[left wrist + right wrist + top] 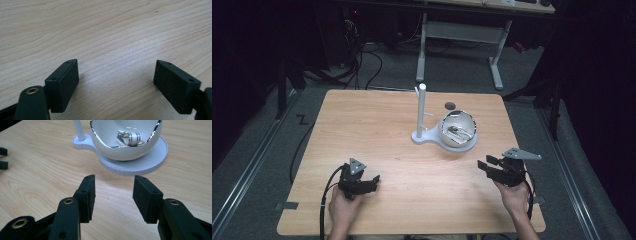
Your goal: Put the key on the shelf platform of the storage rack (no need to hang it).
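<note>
Nearest the camera in the high view, two forearms are coming in over the bench's (377,130) front edge, each hand wrapping a black gripper. The left gripper (371,181) is sitting low at the front left, its jaws pointing right across the wood. In the left gripper view its (116,82) jaws are standing spread wide, nothing but bare woodgrain between them.

Over at the front right, the right gripper (484,166) is hanging just above the bench, its grey plate on top, jaws aiming left and slightly away from the person. In the right gripper view its (113,195) jaws are standing partly spread, pinching nothing, with clear wood showing through the gap.

Farther out, past the middle of the bench, the bowl (458,129) is sitting on a white round base (468,146), tilted so its chrome-rimmed mouth is facing the right gripper. From the right gripper view the bowl (127,145) is lying straight ahead of the jaws and well apart from them. Inside it a small silvery piece (130,138) is resting at the bottom; what it is cannot be told. A white post (421,112) is rising upright from the base's left lobe, just beside the bowl.
</note>
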`<state>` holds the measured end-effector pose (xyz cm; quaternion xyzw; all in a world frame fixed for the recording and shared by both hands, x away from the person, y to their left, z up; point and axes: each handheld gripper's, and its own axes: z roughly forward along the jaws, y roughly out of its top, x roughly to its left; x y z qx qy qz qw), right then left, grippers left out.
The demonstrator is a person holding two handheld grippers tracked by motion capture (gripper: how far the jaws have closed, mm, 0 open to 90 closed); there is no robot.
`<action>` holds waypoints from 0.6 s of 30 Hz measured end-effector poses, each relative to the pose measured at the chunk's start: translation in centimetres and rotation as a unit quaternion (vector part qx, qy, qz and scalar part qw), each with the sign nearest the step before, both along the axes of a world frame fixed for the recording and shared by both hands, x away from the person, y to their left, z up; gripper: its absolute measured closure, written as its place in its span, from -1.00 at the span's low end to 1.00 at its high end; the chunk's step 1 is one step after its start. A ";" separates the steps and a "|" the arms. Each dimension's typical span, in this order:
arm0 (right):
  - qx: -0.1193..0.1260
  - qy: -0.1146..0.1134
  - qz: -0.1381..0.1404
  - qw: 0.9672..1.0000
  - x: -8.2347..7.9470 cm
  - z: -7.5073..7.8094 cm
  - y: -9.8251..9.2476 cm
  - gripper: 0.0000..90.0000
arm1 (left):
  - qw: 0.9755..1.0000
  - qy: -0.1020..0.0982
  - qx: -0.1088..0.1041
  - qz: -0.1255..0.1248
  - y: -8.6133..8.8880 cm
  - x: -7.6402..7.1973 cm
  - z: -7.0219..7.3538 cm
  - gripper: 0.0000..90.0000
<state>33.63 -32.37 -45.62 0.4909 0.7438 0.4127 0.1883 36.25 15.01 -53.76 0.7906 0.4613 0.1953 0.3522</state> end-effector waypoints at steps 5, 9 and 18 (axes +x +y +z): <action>0.003 0.003 0.005 1.000 -0.1 -0.5 0.3 0.18 | 1.000 0.000 0.000 0.000 0.0 0.0 0.0 -0.54; 0.003 0.007 0.010 1.000 -0.2 -1.0 0.7 0.19 | 1.000 0.001 0.000 0.000 0.0 0.0 0.0 -0.54; 0.005 0.014 0.025 1.000 -0.2 -2.0 1.8 0.19 | 1.000 0.000 0.000 0.000 0.0 0.0 0.0 -0.54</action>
